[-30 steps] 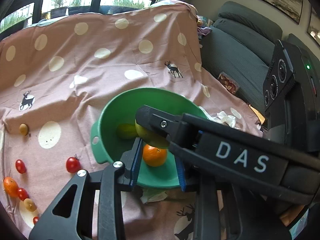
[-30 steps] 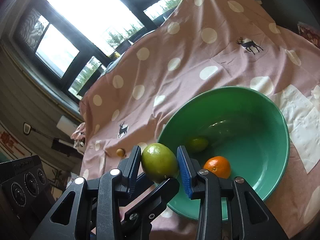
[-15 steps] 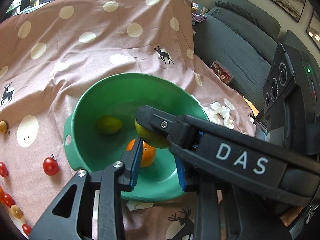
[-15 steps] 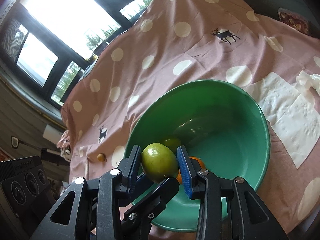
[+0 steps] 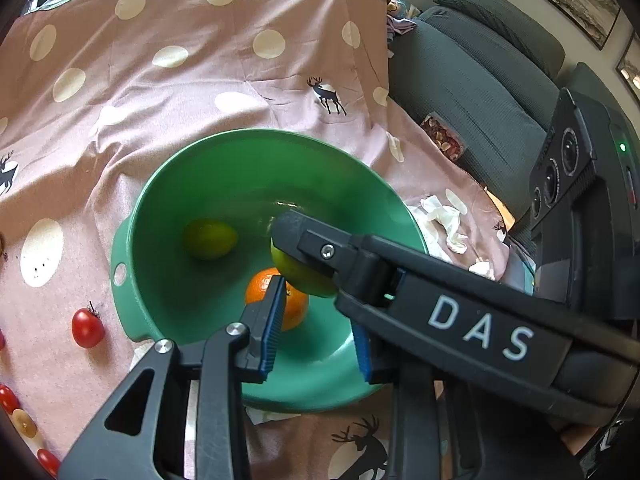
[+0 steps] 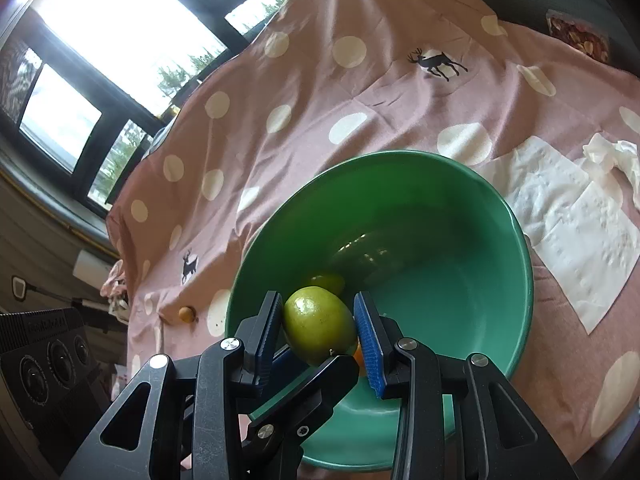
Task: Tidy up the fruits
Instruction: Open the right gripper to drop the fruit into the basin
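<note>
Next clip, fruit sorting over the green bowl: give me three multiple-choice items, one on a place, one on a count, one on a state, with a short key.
1. Where does the orange lie?
A. In the green bowl
B. On the spotted cloth
C. On the sofa

2. How many green fruits already lie loose in the bowl?
A. None
B. One
C. Three

3. What is the right hand-held gripper doing?
A. Hanging open and empty
B. Shut on a tomato
C. Shut on a green fruit above the bowl

Key: 1 A, the orange rests on the bowl's floor. 2 B, a single loose green fruit lies by the far wall. 3 C, both blue pads press the fruit's sides in the right wrist view.
</note>
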Demonstrator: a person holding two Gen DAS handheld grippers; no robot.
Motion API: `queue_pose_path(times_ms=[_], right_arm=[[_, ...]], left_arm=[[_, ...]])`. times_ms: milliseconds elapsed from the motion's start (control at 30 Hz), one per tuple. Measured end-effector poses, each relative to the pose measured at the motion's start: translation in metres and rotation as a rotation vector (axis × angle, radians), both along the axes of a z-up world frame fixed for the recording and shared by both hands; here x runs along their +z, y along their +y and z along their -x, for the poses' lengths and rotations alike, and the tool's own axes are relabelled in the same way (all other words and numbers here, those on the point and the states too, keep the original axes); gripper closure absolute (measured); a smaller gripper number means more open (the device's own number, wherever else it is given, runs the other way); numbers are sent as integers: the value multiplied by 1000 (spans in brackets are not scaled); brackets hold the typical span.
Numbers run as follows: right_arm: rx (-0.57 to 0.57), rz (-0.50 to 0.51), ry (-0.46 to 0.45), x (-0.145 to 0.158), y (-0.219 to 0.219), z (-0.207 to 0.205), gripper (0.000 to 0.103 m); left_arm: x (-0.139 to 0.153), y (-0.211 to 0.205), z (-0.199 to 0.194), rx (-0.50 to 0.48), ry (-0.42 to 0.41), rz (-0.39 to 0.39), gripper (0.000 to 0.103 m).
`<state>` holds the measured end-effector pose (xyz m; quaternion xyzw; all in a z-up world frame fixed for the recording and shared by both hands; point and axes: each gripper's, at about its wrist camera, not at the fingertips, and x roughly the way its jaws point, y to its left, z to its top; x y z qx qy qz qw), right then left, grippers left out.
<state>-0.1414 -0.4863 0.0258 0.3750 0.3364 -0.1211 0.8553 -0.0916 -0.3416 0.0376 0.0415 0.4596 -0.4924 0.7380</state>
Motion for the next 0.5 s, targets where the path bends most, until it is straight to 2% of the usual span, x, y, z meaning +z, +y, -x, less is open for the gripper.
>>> queue_pose_path(times_ms=[167,367,500], right_arm=[[-9,-6,11,-2,-1,0,63],[-9,-7,12,-3,-2,0,63],[-28,28,10,2,1,1,63]], left_arm=[[-3,-3,-1,2,17,-6,73],[-5,2,0,30,26,3,69],[1,11,1,49,1,6,58]])
